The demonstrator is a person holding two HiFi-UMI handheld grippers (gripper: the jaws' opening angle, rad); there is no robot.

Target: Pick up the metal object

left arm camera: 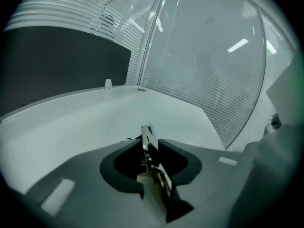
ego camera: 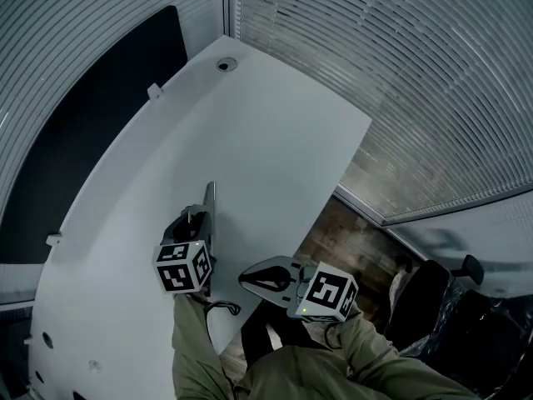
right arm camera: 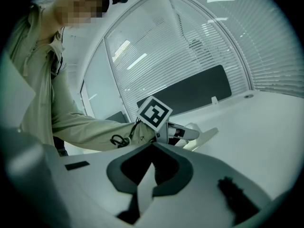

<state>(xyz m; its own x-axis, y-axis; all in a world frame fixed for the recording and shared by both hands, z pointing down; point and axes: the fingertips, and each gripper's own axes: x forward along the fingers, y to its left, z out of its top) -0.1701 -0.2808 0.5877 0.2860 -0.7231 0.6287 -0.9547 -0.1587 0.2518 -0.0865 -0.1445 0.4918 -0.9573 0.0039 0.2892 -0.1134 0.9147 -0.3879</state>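
Lower centre: pinches metal strip (left arm camera: 147, 132) edge-on in left gripper (left arm camera: 150, 148); right gripper (right arm camera: 152, 146) closed, empty. Could twist or slip free, given thin, slick edge grip.

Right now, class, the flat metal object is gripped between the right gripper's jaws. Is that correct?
Not correct: it is the other gripper. The flat metal object is gripped between the left gripper's jaws, as the left gripper view shows. The right gripper's jaws have nothing between them.
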